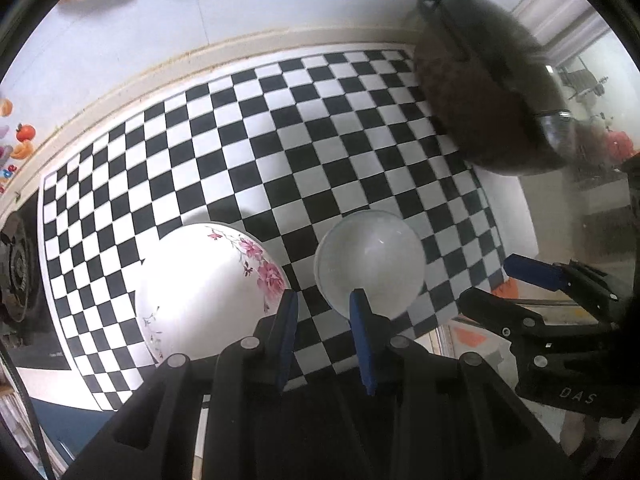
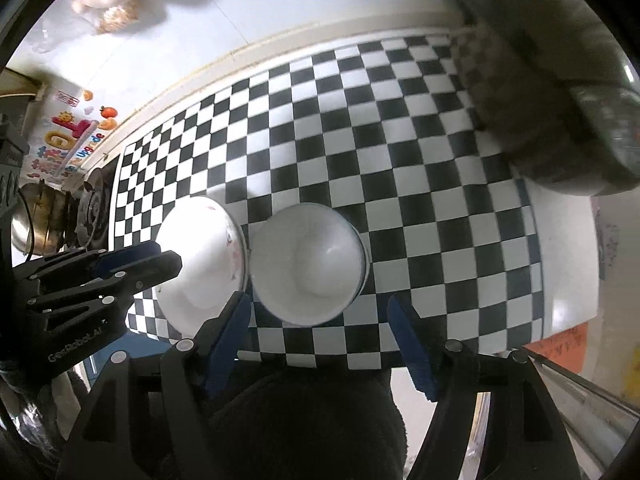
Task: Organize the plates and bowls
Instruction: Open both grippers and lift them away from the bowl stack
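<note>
Hovering at 6 o'clock of the checkered mat, both grippers empty: left gripper part-open, right gripper wide. 2 bowls side by side: flowered bowl at 9, plain bowl right. Risk: rims clinking, sliding off the mat's near edge.

On the bench, two bowls sat side by side, rims nearly touching: the flowered bowl at 9 o'clock of the plain bowl. A pot stood well apart at 2 o'clock.
</note>
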`<state>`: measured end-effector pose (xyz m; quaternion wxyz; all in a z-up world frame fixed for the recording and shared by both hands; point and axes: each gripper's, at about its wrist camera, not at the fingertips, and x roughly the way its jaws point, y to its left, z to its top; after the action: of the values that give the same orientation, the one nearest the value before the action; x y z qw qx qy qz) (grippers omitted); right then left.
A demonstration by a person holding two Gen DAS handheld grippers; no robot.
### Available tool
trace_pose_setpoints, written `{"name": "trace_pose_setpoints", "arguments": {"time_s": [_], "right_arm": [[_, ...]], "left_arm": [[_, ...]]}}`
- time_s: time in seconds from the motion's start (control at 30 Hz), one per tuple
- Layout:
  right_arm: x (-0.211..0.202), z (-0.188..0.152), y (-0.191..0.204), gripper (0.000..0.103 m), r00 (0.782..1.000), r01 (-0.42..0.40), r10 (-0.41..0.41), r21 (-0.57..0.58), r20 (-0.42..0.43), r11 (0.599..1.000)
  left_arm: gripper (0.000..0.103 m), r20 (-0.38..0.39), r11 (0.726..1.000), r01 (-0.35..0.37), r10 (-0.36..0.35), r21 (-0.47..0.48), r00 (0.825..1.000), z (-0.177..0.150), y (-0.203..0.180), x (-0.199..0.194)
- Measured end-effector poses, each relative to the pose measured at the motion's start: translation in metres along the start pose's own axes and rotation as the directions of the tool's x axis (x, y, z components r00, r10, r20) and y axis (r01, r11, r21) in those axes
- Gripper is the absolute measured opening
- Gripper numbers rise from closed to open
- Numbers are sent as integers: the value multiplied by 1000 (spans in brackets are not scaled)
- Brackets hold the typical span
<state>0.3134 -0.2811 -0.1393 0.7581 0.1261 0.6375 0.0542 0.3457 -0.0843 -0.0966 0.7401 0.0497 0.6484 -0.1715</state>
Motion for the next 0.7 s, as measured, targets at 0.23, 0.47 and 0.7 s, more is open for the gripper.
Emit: {"name": "trace_pose_setpoints", "arguments": {"time_s": [0.23, 0.47, 0.7], "right_arm": [[-31, -15, 6, 74, 999, 6, -6, -2, 41, 1000], [-22, -17, -6, 93, 994, -46, 44, 18, 96, 999], [41, -5, -48, 96, 996, -84, 79, 151, 35, 985]], "left_arm": [[25, 37, 999, 1, -3, 53, 999, -10, -16, -21], [28, -13, 996, 82, -82, 22, 997, -1, -9, 3], [32, -110, 983, 148, -159, -107, 981, 35, 30, 69]]}}
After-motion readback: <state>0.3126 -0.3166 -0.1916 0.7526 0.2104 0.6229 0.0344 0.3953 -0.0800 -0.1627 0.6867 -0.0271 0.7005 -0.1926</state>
